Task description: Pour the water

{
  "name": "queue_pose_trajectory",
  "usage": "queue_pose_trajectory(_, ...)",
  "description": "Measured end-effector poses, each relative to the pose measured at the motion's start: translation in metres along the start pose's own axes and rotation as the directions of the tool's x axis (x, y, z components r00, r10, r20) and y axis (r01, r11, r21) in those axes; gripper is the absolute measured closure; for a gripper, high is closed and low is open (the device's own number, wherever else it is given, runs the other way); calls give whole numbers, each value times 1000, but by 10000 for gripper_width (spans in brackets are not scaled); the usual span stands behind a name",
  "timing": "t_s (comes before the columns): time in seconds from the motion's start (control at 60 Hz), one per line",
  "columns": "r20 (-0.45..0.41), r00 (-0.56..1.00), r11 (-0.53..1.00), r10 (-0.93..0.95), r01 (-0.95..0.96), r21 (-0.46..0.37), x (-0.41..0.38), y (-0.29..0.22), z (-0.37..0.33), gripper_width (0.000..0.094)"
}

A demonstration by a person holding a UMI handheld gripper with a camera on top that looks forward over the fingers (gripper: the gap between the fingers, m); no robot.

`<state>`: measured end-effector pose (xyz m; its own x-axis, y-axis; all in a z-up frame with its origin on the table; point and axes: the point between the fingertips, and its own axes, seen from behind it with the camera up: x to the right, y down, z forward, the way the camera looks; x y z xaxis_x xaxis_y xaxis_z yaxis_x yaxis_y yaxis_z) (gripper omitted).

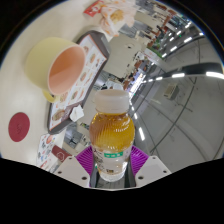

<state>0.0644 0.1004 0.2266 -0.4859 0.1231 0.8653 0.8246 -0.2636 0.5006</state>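
Surface: a white worktop (30, 85) occupies the left of the view and appears steeply tilted. On its near left lies a red round disc (19, 126). Farther along stands a pale yellow cup (57, 65), its open mouth facing the camera and its inside orange-tinted. Right of the cup lies a dark-rimmed tray (97, 55) with printed sheets (52, 140) along the worktop's edge; their contents cannot be read.

Room: to the right, a wide indoor hall with a pale floor (180, 110), bright strip lights (190, 75) and distant furnishings too small to identify.

Gripper (111, 160): the fingers are closed in part-way, each purple pad (86, 158) pressing against one side of a clear plastic bottle (111, 130). The bottle stands upright between them at the near centre, white cap on top, filled with amber liquid, a label around its lower body. It is held up in front of the worktop, just right of the cup.
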Motion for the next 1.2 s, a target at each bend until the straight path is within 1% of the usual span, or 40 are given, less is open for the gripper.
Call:
queue_pose_trajectory(0.05,-10,996,996,-88,88,25,-5,-16,2,493)
queue_pose_trajectory(0.117,9,987,987,-161,161,28,-16,-28,6,492)
queue_pose_trajectory(0.167,27,982,982,-188,187,32,-25,-31,6,493)
queue_pose_trajectory(0.25,47,982,983,-182,180,37,-31,-34,6,493)
queue_pose_trajectory(0.3,73,991,994,-109,107,26,-33,-31,5,494)
queue_pose_trajectory(0.35,102,995,1000,14,-15,11,-30,-23,4,493)
queue_pose_trajectory(0.433,146,938,949,314,-314,-24,-21,-11,-2,492)
queue_pose_trajectory(0.467,170,886,901,431,-433,-30,-16,-5,-4,493)
queue_pose_trajectory(0.483,167,858,873,485,-485,-43,-13,-6,-8,493)
queue_pose_trajectory(0.517,189,775,795,603,-605,-52,-5,4,-11,491)
queue_pose_trajectory(0.583,221,565,594,795,-799,-96,4,17,-22,491)
queue_pose_trajectory(0.633,240,386,425,891,-894,-138,2,24,-28,492)
queue_pose_trajectory(0.717,288,89,152,953,-967,-205,-6,25,-41,495)
queue_pose_trajectory(0.733,286,43,109,957,-970,-219,-8,17,-47,492)
queue_pose_trajectory(0.833,298,-226,-126,928,-939,-319,-44,11,-54,493)
queue_pose_trajectory(0.9,301,-317,-202,899,-912,-357,-67,1,-58,493)
queue_pose_trajectory(1.083,274,-448,-293,851,-838,-461,-140,-22,-57,493)
queue_pose_trajectory(1.2,262,-482,-311,836,-810,-497,-172,-33,-58,491)
